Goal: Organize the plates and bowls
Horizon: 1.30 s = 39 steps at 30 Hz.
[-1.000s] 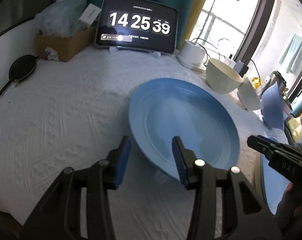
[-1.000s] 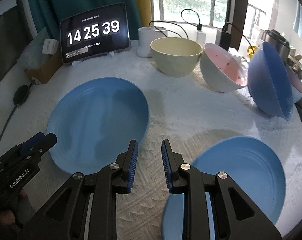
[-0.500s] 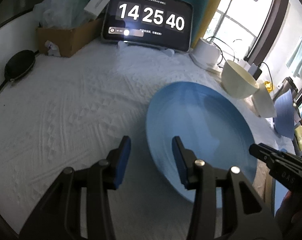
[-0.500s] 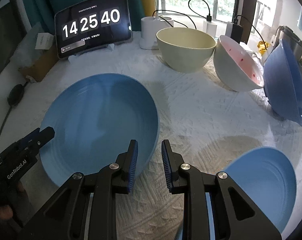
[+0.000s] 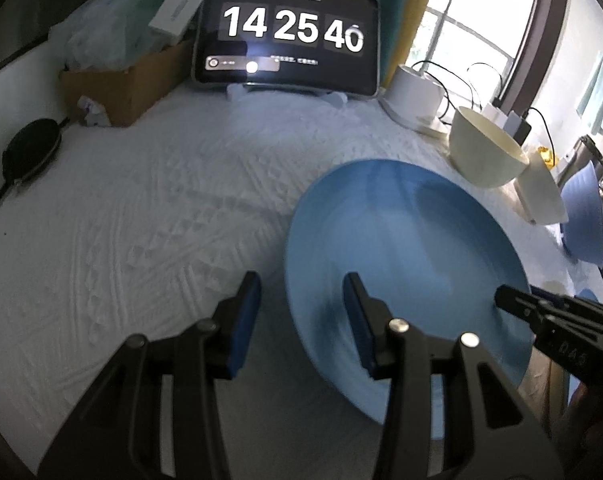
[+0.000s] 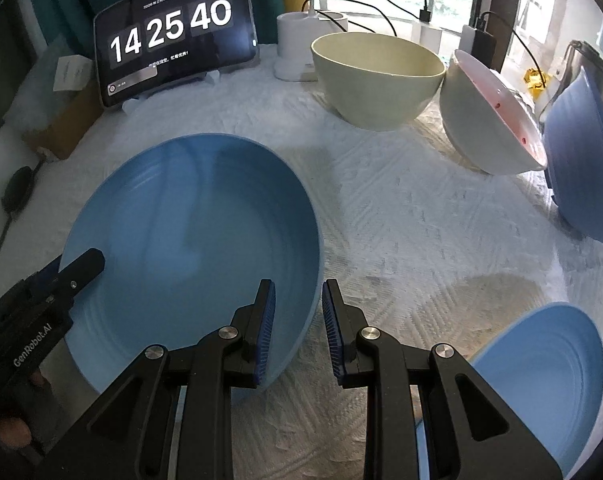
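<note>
A large round blue plate [image 6: 189,240] lies on the white textured cloth [image 5: 141,220] that covers the table, in front of the black tablet clock [image 6: 173,36], whose screen reads 14 25 40 in big white digits; the small line of text under them is too fine to read.

The left gripper [image 5: 301,312] has its blue-padded fingers spread apart, straddling the near-left rim of that plate: one finger stands over the cloth, the other over the plate's inside. Whether either pad touches the rim cannot be told. On its black body, seen from the right wrist camera, white lettering reads "GenRobot.AI".

The right gripper [image 6: 297,320] is also parted, with the plate's right edge running up between its fingers, nothing clamped. Faint characters on its casing are blurred in the left wrist camera.

Right of the tablet clock stands a cream-coloured round bowl [image 6: 377,80], upright. Just beside it a white bowl with a pink inside [image 6: 489,120] lies tipped on its side, and further right a deep blue bowl [image 6: 581,168] leans on edge too. A second blue plate [image 6: 541,380] lies at the near right corner, well apart from the clock.

A brown cardboard box [image 5: 121,84] is left of the clock.
</note>
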### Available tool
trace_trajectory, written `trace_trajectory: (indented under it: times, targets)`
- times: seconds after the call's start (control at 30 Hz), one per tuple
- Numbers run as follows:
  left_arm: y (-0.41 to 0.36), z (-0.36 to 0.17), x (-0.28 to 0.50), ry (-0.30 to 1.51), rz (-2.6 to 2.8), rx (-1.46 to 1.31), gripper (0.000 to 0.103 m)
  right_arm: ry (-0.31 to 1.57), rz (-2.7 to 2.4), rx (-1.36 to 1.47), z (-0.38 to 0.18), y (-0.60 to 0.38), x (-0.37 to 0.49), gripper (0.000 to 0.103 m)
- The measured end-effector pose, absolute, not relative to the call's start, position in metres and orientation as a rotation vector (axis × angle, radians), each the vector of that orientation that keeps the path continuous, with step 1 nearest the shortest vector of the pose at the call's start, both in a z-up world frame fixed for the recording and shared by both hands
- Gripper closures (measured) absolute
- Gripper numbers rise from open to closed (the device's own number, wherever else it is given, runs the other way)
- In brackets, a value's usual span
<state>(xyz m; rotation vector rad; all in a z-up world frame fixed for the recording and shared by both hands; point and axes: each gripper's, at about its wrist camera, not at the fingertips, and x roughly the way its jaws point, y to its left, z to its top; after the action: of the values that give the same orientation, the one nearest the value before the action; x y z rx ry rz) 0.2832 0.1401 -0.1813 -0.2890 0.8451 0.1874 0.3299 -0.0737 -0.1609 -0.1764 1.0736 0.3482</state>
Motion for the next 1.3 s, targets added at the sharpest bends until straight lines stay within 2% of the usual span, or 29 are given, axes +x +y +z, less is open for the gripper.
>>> trace_trajectory:
  times: [0.13,0.2,1.3]
  targets:
    - [0.137,-0.182,0.283,0.843,0.143,-0.298,0.06,1.051,0.355,-0.189,-0.16,-0.071,0.327,0.077]
    - [0.136,-0.181,0.282,0.842,0.141,-0.297,0.062,1.045,0.358,-0.194,-0.159,-0.071,0.325,0.082]
    - [0.111,-0.154,0.25,0.782,0.11,-0.29,0.062,0.965,0.35,-0.172,-0.131,-0.092,0.292,0.083]
